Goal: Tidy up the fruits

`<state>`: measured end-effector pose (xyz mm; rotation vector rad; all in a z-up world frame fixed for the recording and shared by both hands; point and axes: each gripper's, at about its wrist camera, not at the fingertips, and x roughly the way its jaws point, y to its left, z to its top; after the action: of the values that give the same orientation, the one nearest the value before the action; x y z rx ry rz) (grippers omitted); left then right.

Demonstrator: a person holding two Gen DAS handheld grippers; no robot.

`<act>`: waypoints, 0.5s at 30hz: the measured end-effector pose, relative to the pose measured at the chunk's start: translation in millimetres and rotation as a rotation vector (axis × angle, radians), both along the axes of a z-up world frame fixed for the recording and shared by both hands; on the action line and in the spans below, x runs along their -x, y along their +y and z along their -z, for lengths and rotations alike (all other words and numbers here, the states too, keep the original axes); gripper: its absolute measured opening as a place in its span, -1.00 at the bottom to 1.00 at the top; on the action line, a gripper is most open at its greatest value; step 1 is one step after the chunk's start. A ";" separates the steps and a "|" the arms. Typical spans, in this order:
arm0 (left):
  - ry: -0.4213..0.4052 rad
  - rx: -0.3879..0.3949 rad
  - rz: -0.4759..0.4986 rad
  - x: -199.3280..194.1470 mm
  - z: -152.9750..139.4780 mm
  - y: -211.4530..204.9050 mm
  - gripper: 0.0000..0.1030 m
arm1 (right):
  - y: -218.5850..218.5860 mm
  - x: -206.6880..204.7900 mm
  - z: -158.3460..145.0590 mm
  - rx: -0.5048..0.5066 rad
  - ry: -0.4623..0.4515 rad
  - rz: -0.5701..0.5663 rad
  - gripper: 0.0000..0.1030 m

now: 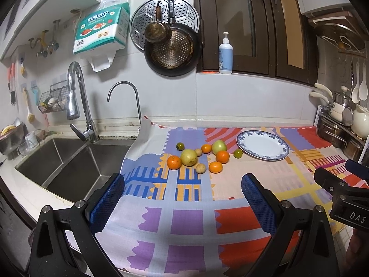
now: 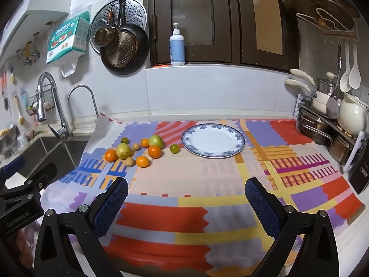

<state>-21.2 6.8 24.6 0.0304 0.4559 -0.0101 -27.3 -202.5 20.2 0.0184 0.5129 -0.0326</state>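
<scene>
Patterned mat covers the counter. White blue-rimmed plate sits upper centre, empty. Fruit cluster lies left of it, apart. Left gripper and right gripper: both wide open, holding nothing, at lower frame.

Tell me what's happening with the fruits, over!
Left gripper and right gripper open, empty. Fruits loose on mat beside empty plate. Nothing in the way.
</scene>
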 end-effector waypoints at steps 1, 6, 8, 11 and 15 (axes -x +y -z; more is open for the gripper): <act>0.000 0.001 0.003 0.1 0.2 0.0 1.00 | -0.2 -0.1 -0.2 0.000 -0.001 0.000 0.99; -0.002 0.000 0.010 1.0 1.1 -0.7 1.00 | -0.6 0.6 1.1 -0.001 0.002 0.006 0.99; -0.005 0.000 0.011 1.4 1.1 -0.9 1.00 | -1.2 0.8 1.2 -0.001 0.002 0.009 0.99; -0.009 -0.003 0.010 1.5 0.6 -0.7 1.00 | -1.1 0.7 1.0 0.000 0.001 0.008 0.99; -0.014 -0.006 0.007 1.6 0.3 0.7 1.00 | -1.9 -0.1 0.1 -0.003 0.001 0.006 0.99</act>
<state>-22.8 7.5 24.3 0.0374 0.4415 -0.0150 -27.2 -204.3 20.0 0.0227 0.5142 -0.0375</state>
